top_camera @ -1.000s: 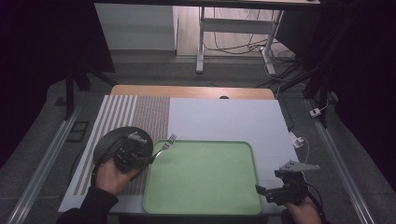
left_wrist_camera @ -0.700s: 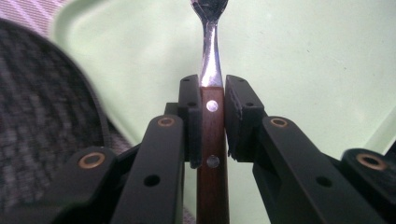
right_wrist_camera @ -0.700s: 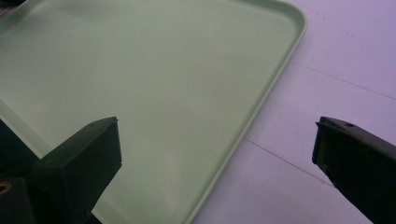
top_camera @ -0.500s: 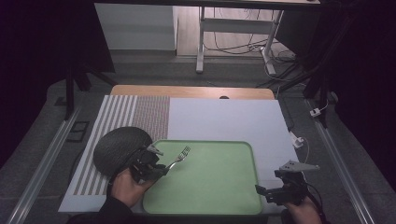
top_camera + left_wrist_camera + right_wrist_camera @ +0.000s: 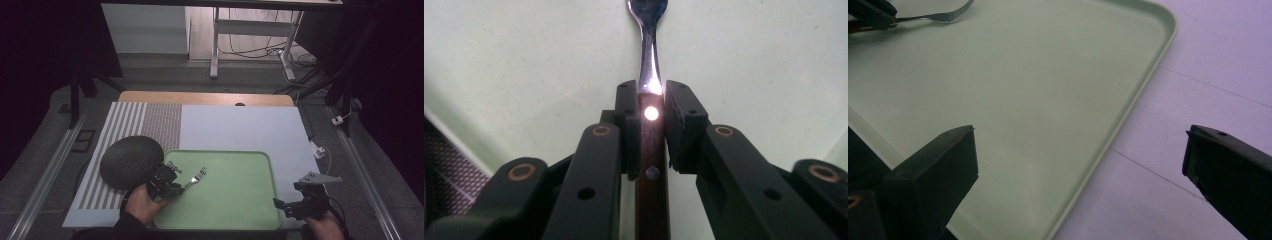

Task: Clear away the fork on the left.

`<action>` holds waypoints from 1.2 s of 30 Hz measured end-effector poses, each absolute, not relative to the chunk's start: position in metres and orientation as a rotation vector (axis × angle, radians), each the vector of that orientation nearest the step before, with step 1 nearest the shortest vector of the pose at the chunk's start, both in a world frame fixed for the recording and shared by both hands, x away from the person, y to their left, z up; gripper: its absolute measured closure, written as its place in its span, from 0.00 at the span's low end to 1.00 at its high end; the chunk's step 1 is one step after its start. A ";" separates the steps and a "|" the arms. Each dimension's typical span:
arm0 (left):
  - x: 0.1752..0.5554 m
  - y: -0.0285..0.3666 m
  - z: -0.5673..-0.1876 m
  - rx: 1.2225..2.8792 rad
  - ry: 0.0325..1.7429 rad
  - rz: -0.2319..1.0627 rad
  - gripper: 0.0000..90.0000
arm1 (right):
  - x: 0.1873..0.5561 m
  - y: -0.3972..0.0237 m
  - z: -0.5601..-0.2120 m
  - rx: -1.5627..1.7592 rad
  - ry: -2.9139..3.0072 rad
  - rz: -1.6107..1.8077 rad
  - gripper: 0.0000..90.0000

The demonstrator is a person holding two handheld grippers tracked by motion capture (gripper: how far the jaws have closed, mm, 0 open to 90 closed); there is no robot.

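Observation:
A fork [image 5: 196, 177] with a dark wooden handle [image 5: 651, 165] is held over the left part of the green tray [image 5: 235, 200]. My left gripper [image 5: 167, 182] is shut on that handle, and the jaws clamp it from both sides in the left gripper view; the metal neck [image 5: 648, 45] runs up out of frame. The tines [image 5: 950, 15] point toward the tray's middle. My right gripper [image 5: 290, 207] hovers at the tray's near right corner, jaws wide apart with nothing between them, straddling the tray's rim [image 5: 1128, 115].
A dark round plate [image 5: 131, 161] lies left of the tray on a striped placemat [image 5: 120, 125]. A pale mat [image 5: 240, 130] covers the table behind the tray. Cables and table legs [image 5: 215, 45] stand on the floor beyond.
My left gripper has carried the fork from beside the dark plate rightward and toward the near edge, onto the tray's left side. The right gripper has stayed in place.

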State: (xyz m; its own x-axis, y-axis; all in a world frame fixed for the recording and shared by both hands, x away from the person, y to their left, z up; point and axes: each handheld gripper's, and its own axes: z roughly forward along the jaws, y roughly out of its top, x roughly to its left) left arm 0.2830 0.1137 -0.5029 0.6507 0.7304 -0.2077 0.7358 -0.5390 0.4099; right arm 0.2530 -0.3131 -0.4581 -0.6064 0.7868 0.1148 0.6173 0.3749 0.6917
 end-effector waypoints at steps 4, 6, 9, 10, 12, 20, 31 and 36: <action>0.285 0.118 -0.494 2.346 1.119 -0.008 0.74 | 0.253 -0.313 -0.458 1.253 2.405 1.047 0.02; 0.286 0.117 -0.487 2.323 1.090 0.003 0.80 | 0.253 -0.313 -0.458 1.254 2.406 1.044 0.02; 0.287 0.112 -0.483 2.329 1.036 -0.003 0.96 | 0.253 -0.312 -0.458 1.250 2.407 1.040 0.02; 0.288 0.109 -0.484 2.335 1.023 -0.008 0.99 | 0.253 -0.312 -0.458 1.251 2.408 1.039 0.02; 0.289 0.101 -0.486 2.361 1.006 -0.010 0.99 | 0.253 -0.312 -0.458 1.251 2.408 1.039 0.02; 0.297 0.085 -0.509 2.474 1.032 -0.033 0.99 | 0.253 -0.312 -0.458 1.252 2.407 1.041 0.02; 0.299 0.102 -0.509 2.455 1.126 0.001 0.99 | 0.253 -0.313 -0.458 1.247 2.408 1.044 0.02; 0.301 0.114 -0.510 2.433 1.174 -0.005 0.99 | 0.253 -0.312 -0.458 1.249 2.407 1.044 0.02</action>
State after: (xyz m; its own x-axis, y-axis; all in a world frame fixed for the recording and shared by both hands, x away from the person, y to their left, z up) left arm 0.3013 0.1141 -0.5097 0.6402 0.7447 -0.1885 0.7465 -0.5451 0.3817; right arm 0.2527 -0.3123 -0.4580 -0.6082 0.7860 0.1110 0.6182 0.3813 0.6873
